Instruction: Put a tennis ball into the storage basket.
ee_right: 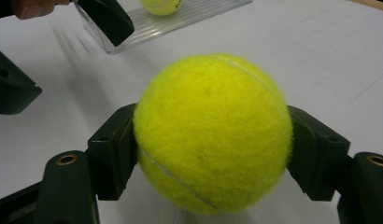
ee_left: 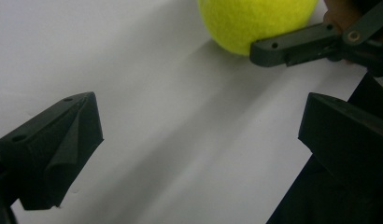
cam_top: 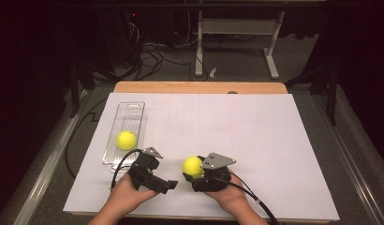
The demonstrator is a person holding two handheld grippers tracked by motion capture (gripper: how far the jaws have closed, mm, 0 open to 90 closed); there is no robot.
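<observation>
My right gripper (cam_top: 193,169) is shut on a yellow tennis ball (cam_top: 192,165) near the front of the white sheet. In the right gripper view its two black pads press the ball (ee_right: 213,135) from both sides. Just left of it, my left gripper (cam_top: 167,184) stands open with nothing between its jaws. In the left gripper view, that gripper (ee_left: 199,140) shows wide-spread jaws over bare white sheet, with the held ball (ee_left: 255,23) and one finger of the right gripper (ee_left: 297,44) beyond. A second tennis ball (cam_top: 126,140) lies in a clear plastic tray (cam_top: 134,110) at the left.
The white sheet (cam_top: 255,140) covers most of the table, and a wooden edge (cam_top: 199,87) shows at the far side. The tray (ee_right: 189,18) with its ball (ee_right: 161,5) shows in the right gripper view too. Cables trail from both grippers toward the front edge.
</observation>
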